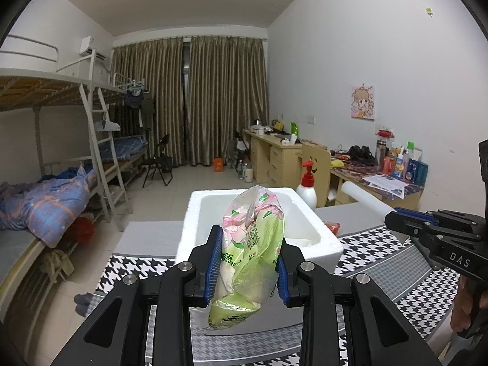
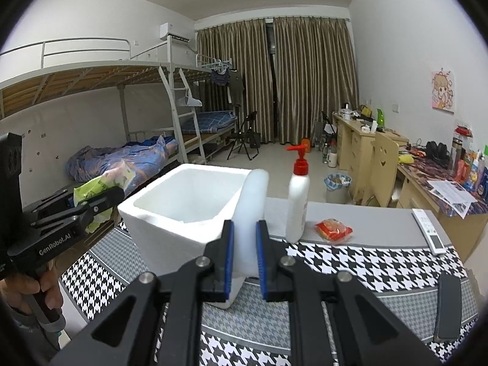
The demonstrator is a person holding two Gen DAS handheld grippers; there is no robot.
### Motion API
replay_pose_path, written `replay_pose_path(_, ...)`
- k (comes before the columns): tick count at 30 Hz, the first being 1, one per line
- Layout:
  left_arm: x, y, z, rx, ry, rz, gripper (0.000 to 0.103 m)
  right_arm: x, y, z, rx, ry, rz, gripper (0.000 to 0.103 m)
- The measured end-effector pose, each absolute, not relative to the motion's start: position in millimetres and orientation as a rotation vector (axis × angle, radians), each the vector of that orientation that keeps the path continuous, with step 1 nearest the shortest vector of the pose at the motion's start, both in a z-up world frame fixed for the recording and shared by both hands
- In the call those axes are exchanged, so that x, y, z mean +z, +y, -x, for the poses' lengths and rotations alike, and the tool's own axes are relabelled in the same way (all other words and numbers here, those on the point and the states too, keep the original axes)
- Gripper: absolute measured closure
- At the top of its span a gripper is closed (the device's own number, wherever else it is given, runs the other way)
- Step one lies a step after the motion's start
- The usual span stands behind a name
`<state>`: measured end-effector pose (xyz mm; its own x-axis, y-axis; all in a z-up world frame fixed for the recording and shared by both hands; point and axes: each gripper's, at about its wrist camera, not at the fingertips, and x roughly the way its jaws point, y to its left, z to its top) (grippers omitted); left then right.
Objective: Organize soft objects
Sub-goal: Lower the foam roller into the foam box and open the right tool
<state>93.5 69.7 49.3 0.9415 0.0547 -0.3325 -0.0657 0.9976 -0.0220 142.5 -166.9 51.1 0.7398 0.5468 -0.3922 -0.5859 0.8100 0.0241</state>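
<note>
My left gripper is shut on a green and pink plastic pack of tissues, held upright in the air in front of the white foam box. In the right wrist view this gripper and its pack hang left of the box. Between the blue pads of my right gripper a soft white foam roll is clamped and stands up beside the box's right wall. The left wrist view shows the right gripper at the far right with the roll.
The box stands on a table with a houndstooth cloth. On it to the right are a white pump bottle with a red top, a red packet, a white remote and a black bar. Bunk beds stand left, desks right.
</note>
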Motion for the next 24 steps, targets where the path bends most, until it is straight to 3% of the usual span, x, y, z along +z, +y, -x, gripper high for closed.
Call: replay_pose_path(24, 49.2, 111.8, -81.4, 0.179, 0.316, 0.058, 0.070, 61.2, -111.8, -157.3, 0.689, 0.414, 0.135, 0.086)
